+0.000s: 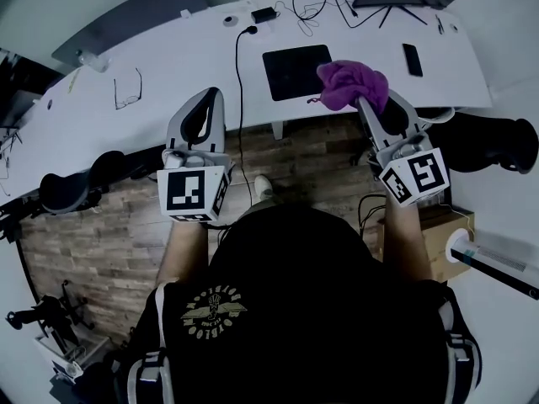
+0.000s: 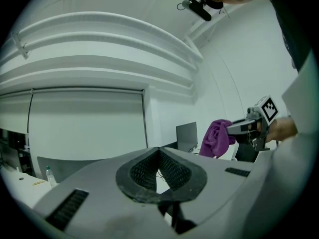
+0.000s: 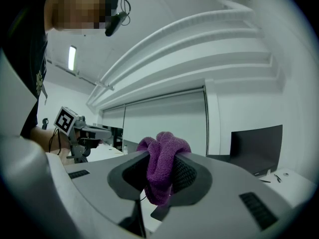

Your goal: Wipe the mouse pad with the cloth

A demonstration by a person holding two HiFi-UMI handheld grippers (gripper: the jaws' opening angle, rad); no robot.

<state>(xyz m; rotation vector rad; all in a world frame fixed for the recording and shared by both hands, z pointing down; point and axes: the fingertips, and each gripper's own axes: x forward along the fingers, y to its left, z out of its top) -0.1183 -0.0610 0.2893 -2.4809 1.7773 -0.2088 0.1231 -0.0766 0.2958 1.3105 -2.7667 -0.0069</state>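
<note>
The right gripper (image 3: 159,169) was clamped on the bunched purple cloth (image 3: 162,148). It held the cloth up over the near edge of the white desk (image 1: 168,66), by the right corner of the black mouse pad (image 1: 296,70), which lay flat on the desk. The left gripper (image 2: 159,152) had its jaws closed together on nothing and was raised to the pad's left.
</note>
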